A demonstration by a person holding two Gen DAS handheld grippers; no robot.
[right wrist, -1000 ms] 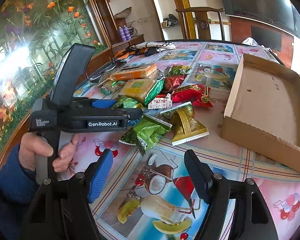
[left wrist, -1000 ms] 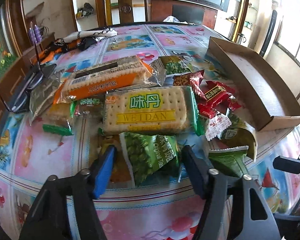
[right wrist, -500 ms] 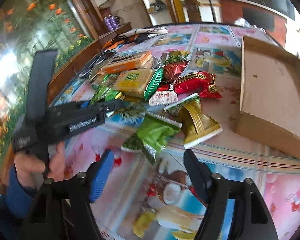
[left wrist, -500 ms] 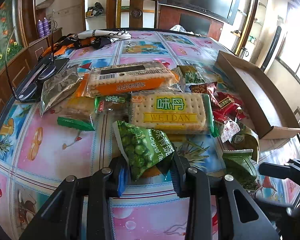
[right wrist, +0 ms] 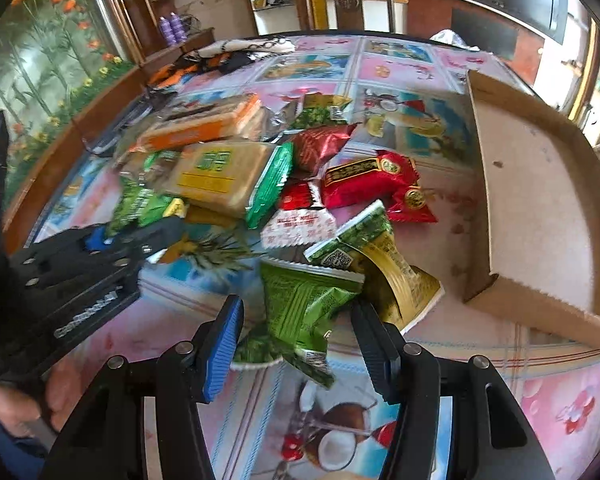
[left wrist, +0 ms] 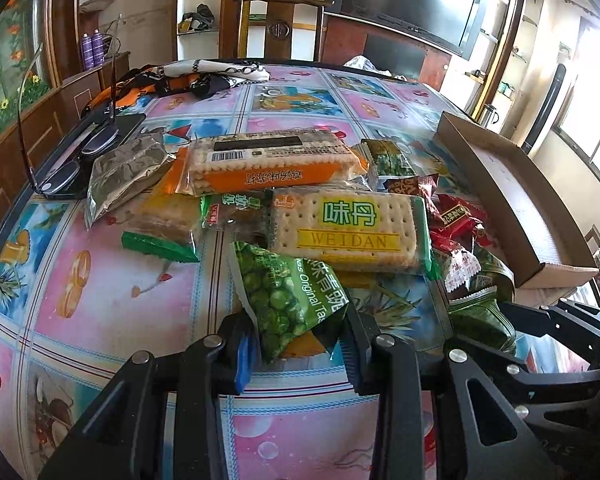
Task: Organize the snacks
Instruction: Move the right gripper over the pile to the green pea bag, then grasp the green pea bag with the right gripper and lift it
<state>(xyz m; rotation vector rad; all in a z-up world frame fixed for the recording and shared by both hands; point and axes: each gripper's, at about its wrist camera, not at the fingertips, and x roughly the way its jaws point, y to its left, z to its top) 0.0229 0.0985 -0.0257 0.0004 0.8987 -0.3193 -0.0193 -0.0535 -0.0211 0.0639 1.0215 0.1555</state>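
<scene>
Since the earlier frame we had closed our left gripper (left wrist: 300, 344) onto the green pea packet (left wrist: 288, 296) while our right gripper (right wrist: 296, 344), jaws wide, straddled a green wrapper (right wrist: 304, 304), the cardboard tray (right wrist: 540, 200) beyond-right unfilled and every snack left.

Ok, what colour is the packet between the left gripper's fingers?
Green, printed with green peas and white lettering; the left wrist view shows it best.
</scene>
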